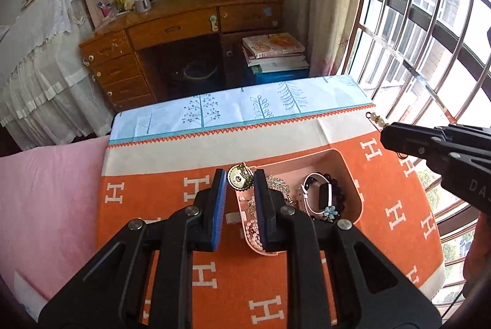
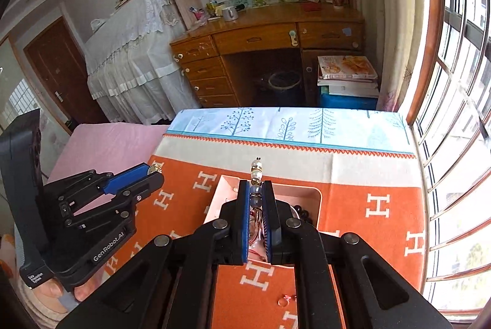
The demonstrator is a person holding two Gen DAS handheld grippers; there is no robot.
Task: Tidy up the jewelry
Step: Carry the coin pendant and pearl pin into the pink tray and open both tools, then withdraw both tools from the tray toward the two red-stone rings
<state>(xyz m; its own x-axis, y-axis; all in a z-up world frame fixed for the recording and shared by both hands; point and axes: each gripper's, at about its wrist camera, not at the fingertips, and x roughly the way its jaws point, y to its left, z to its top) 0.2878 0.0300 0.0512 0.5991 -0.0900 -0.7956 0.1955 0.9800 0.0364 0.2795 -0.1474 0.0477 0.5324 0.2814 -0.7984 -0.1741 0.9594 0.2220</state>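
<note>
Here, nearest me, my left fingers (image 1: 240,180) are closed on a round gold brooch (image 1: 239,177), pinched at its edges so the disc stands up between the blue pads; held above the near-left corner of the pink tray (image 1: 349,172). My right fingers (image 2: 256,191) are shut on a beaded strand (image 2: 256,172), the pearls poking out past the tips, the lower beads trapped between the pads so it cannot swing. Both pieces are lifted, probably to be sorted into the tray. Below, in the tray: a white watch (image 1: 320,195), dark beads, a crystal piece, a pearl string — heaped, tangle risk. A small pink clear piece (image 2: 285,299) lies loose on the orange H-print cloth (image 1: 396,206) covering the table. Farther off, wooden desk (image 1: 184,31), stacked books (image 1: 276,51).
</note>
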